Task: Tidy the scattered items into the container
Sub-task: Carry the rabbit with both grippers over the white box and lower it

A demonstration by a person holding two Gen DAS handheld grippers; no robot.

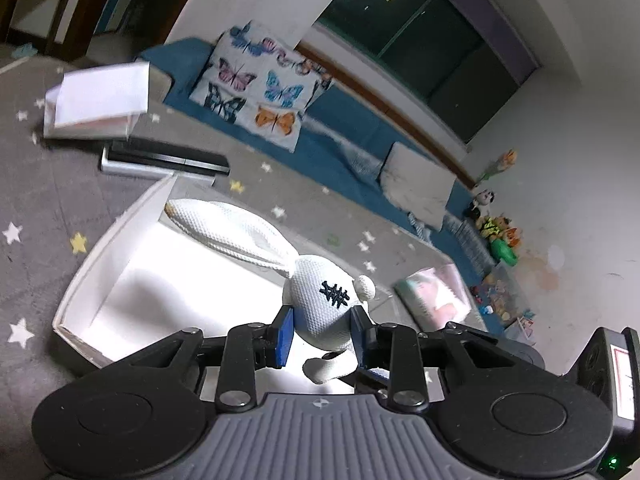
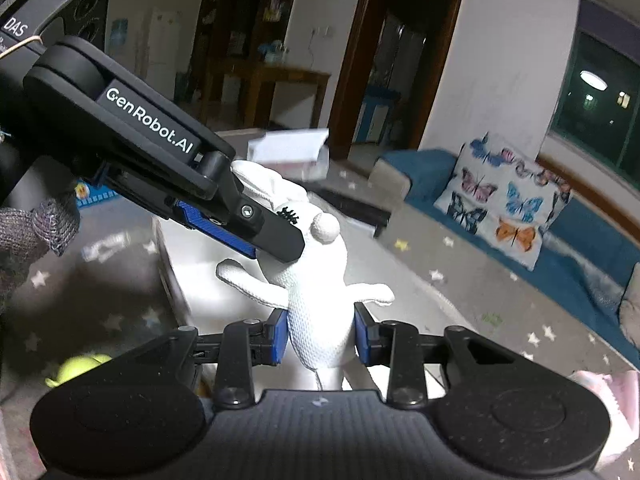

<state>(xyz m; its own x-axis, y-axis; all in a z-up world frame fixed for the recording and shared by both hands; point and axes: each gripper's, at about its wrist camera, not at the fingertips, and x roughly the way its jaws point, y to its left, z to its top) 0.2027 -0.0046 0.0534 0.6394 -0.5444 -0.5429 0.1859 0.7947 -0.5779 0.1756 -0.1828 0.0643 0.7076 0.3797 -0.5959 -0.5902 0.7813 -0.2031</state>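
Where claws grip: rabbit's flanks hidden.

White knitted rabbit with dark stitched eye; blue-padded black fingers; white box; grey star-patterned carpet; butterfly-print cushion; seemingly teal mat.

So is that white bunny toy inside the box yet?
Not yet. The white bunny toy is held above the white box, clamped by both jaws.

Grey star rug; blue sofa with butterfly cushion; dark window; toys along wall; wooden table.
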